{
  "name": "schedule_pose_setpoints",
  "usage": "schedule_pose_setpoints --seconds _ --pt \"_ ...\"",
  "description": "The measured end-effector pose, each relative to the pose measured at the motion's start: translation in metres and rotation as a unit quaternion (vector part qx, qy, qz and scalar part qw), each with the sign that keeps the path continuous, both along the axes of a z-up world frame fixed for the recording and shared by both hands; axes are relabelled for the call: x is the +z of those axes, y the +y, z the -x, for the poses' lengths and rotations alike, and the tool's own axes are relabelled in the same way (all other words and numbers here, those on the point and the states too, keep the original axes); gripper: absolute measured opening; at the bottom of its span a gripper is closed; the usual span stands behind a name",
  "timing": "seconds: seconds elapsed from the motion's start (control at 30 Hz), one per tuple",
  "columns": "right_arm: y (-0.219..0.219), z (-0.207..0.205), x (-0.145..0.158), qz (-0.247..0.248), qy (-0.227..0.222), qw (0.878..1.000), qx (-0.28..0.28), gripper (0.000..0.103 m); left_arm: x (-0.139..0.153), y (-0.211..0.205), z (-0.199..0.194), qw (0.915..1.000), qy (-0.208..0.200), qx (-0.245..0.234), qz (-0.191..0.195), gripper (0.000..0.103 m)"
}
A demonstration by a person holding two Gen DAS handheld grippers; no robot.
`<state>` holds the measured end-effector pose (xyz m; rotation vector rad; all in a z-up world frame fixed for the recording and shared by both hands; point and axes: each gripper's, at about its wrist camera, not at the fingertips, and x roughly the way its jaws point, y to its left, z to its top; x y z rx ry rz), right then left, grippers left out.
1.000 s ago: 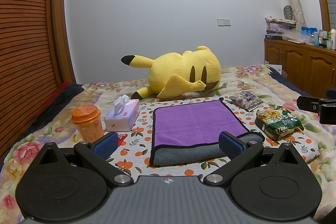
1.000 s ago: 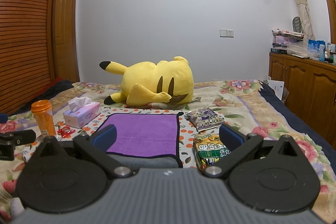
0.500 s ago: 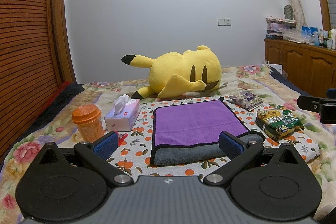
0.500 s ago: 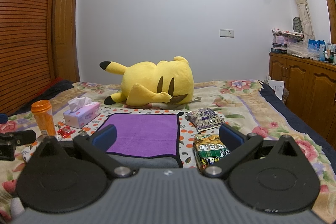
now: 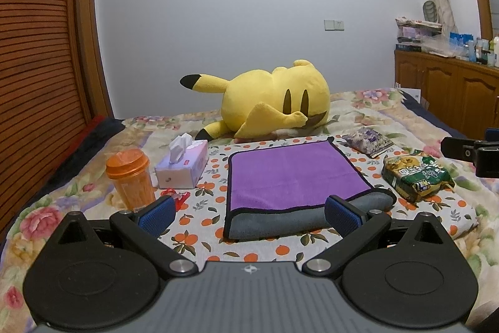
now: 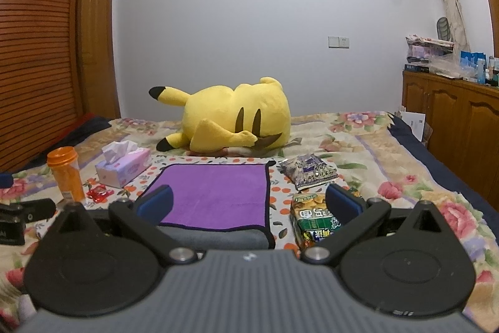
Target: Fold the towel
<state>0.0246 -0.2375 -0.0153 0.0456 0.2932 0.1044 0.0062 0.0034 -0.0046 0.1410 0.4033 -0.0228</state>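
Observation:
A purple towel (image 5: pixel 290 174) with a grey underside and black trim lies on an orange-print cloth (image 5: pixel 212 199) on the bed, its near edge folded over so the grey side shows. It also shows in the right wrist view (image 6: pixel 215 195). My left gripper (image 5: pixel 249 213) is open and empty, held above the bed just short of the towel's near edge. My right gripper (image 6: pixel 249 202) is open and empty, near the towel's right front corner. The right gripper's tip shows at the right edge of the left wrist view (image 5: pixel 471 150).
A yellow plush toy (image 5: pixel 268 102) lies behind the towel. An orange bottle (image 5: pixel 131 180), a tissue box (image 5: pixel 184 167) and a red wrapper (image 5: pixel 177 195) sit to the left. A green snack bag (image 5: pixel 414 177) and a purple packet (image 5: pixel 368 141) sit to the right. Wooden cabinets (image 6: pixel 452 121) stand far right.

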Motion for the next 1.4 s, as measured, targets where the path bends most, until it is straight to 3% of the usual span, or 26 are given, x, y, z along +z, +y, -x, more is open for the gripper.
schedule_pose_setpoints --seconds 1.4 --pt "0.014 -0.077 -0.022 0.029 0.072 0.996 0.035 0.103 -0.014 0.016 -0.086 0.9970 0.077 -0.001 -0.007 0.103"
